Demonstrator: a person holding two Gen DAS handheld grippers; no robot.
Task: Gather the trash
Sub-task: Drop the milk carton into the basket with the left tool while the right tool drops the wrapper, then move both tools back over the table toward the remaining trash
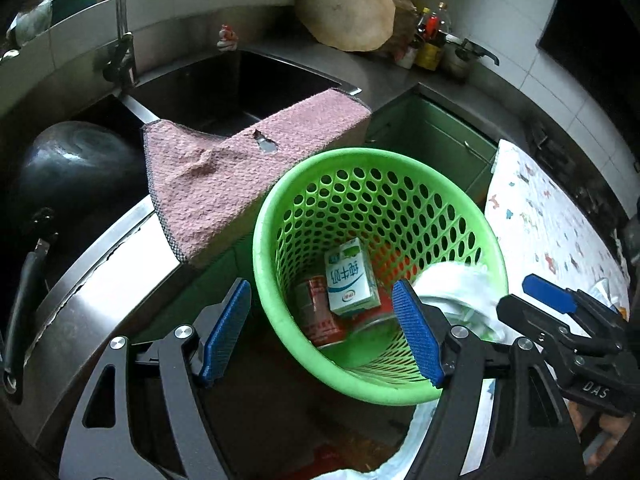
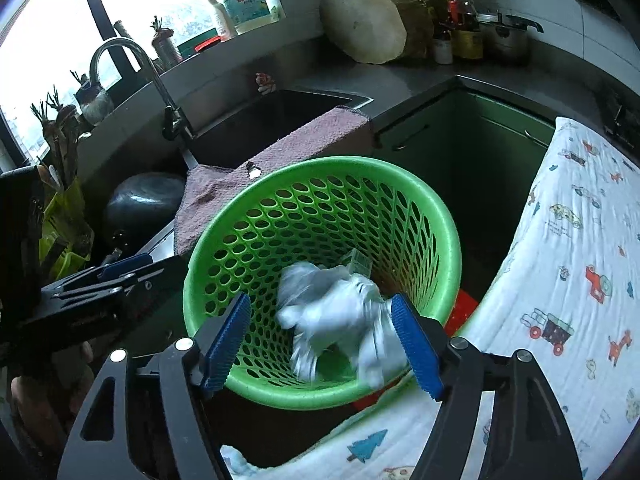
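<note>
A green perforated basket point(image 1: 276, 208) stands below the counter, tilted toward me. In its bottom lie a white and green milk carton point(image 1: 352, 280) and a red can point(image 1: 320, 312). My left gripper point(image 1: 320, 286) hovers over the basket's near rim, open, with nothing between its pads. My right gripper point(image 2: 320, 300) is open above the same basket point(image 2: 450, 236). A crumpled white wad point(image 2: 340, 316), blurred, hangs loose between its fingers and brushes the right pad. The left wrist view shows this wad point(image 1: 456, 284) at the basket's right rim, in front of the right gripper point(image 1: 514, 292).
A pink towel point(image 1: 224, 184) drapes over the sink's edge point(image 1: 344, 86). A black wok point(image 1: 76, 160) sits at the left. A patterned white cloth point(image 2: 560, 280) covers the surface on the right. A round chopping block point(image 2: 364, 20), bottles and a pot stand on the back counter.
</note>
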